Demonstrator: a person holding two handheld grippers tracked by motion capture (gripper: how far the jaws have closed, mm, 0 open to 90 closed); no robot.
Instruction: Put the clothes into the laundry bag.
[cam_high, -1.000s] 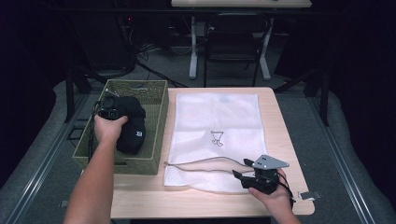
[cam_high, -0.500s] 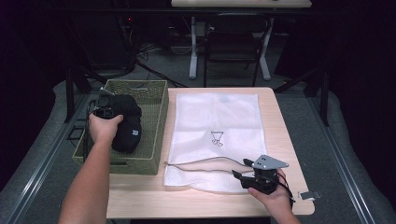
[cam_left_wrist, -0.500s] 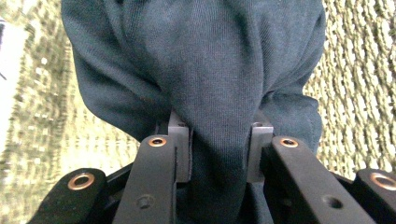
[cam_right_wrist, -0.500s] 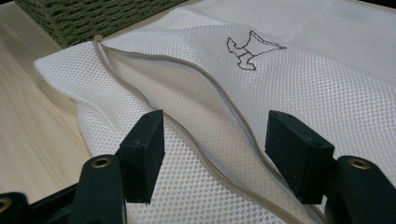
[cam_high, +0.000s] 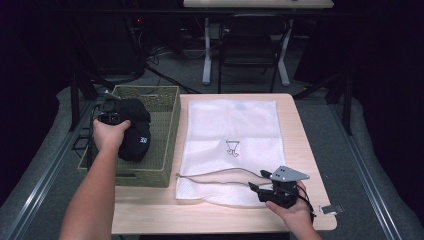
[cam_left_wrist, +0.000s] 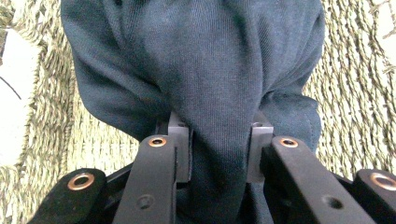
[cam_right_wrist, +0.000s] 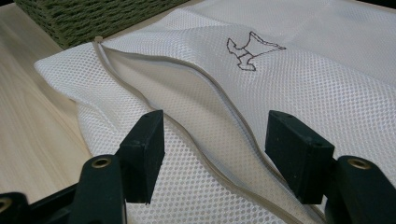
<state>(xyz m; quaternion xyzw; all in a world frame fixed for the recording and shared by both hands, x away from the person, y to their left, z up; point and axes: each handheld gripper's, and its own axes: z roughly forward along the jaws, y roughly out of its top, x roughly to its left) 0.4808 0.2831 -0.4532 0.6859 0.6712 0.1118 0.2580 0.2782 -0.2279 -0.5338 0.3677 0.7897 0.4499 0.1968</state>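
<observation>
Left tongs (cam_left_wrist: 218, 154) around knitted dark garment (cam_left_wrist: 201, 70)

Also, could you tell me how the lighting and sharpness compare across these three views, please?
High view: the table is evenly lit while the room around it falls to near black, and the picture is soft. Left gripper view: the dark garment is sharp enough to show its knit; the basket weave is bright. Right gripper view: the mesh bag is crisp near the jaws and blurs slightly toward the far edge.

Dark lab: desk legs (cam_high: 206, 55), cables (cam_high: 165, 75).
</observation>
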